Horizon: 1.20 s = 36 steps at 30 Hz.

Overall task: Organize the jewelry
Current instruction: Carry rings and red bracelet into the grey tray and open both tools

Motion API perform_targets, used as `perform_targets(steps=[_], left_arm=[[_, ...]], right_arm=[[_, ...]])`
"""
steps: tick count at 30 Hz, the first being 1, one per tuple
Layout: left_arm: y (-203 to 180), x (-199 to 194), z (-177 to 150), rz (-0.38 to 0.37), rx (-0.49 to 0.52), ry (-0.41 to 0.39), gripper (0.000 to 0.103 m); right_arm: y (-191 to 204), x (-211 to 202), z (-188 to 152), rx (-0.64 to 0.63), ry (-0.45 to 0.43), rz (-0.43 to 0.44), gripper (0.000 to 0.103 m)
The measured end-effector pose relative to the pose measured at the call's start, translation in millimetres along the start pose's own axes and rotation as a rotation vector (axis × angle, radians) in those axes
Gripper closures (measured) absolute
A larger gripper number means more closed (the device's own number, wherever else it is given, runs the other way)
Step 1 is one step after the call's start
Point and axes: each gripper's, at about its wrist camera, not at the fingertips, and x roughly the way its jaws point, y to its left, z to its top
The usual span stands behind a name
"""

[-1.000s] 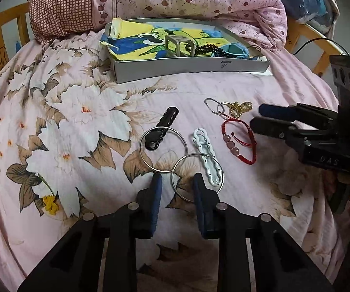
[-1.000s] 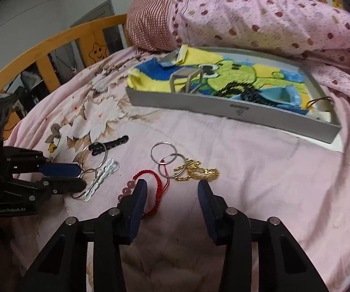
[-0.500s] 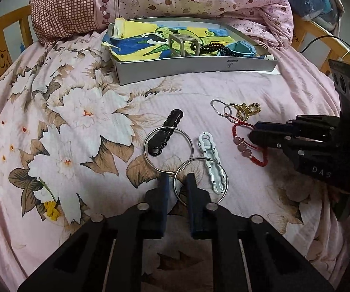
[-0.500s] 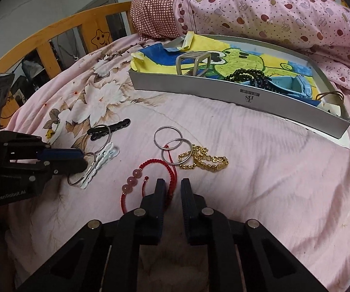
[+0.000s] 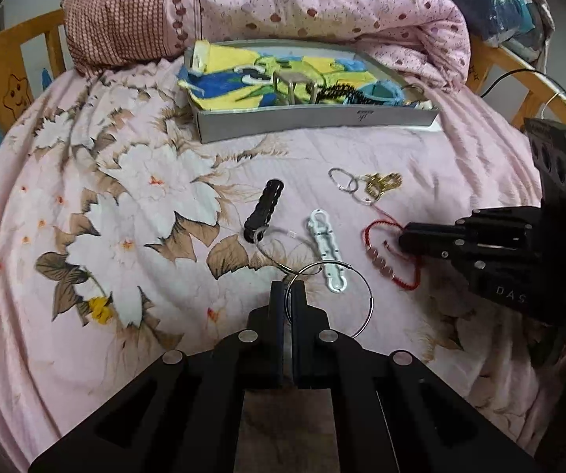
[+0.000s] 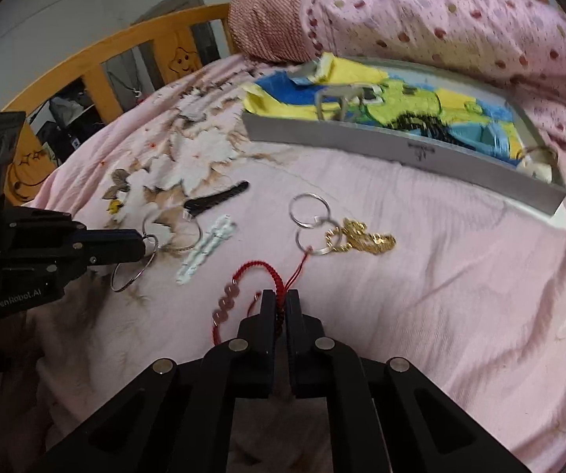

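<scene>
My left gripper (image 5: pixel 287 289) is shut on a large silver ring (image 5: pixel 367 295) and holds it lifted off the bed; a second silver ring (image 5: pixel 273 244) hangs linked behind it. It shows in the right wrist view too (image 6: pixel 129 276). My right gripper (image 6: pixel 281 301) is shut on the red cord bracelet (image 6: pixel 257 270) with pink beads (image 6: pixel 225 305), also in the left wrist view (image 5: pixel 381 264). A black clip (image 5: pixel 264 207), a white clip (image 5: pixel 328 254), two small silver rings (image 6: pixel 309 209) and a gold chain (image 6: pixel 365 238) lie on the pink bedspread.
A grey tray (image 5: pixel 314 120) with a yellow-blue cloth and several items stands at the back, against a pink dotted quilt (image 5: pixel 302 4). A wooden bed rail (image 6: pixel 125 51) runs along the left. A checked pillow (image 5: pixel 121 12) lies back left.
Both grippers have closed fully. The left one has lifted a large silver ring off the bed, dragging the linked ring. The right one has gripped and raised the red bracelet.
</scene>
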Motion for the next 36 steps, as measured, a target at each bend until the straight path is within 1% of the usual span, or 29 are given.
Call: perform_targets(steps=[4,9,13,16,21,25,30,36], left_arm=[[-4,-17,2,-0.004,-0.011,-0.044,0.102],[-9,-34,14,-0.012,-0.011,-0.104,0.102],[-11,-43,29,-0.020,0.000,-0.149,0.102],[-13,-45,43,-0.020,0.018,-0.179,0.102],[-17,-38,72,-0.018,0.043,-0.217,0.102],[-21,-23,100,-0.030,0.045,-0.244,0.102],[-31,9,139,-0.059,0.048,-0.254,0.102],[-43,51,175,-0.075,0.043,-0.245,0.102]], right_arm=[[10,-20,6,-0.021,-0.070,-0.019,0.098],[14,-44,16,-0.026,-0.167,-0.044,0.098],[3,-55,26,-0.003,-0.237,-0.075,0.098],[-10,-59,35,0.009,-0.281,-0.130,0.098],[-46,-61,47,0.077,-0.333,-0.200,0.098],[-82,-64,56,0.154,-0.378,-0.248,0.098],[-128,-66,59,0.237,-0.415,-0.299,0.098],[-187,-50,64,0.366,-0.445,-0.335,0.098]])
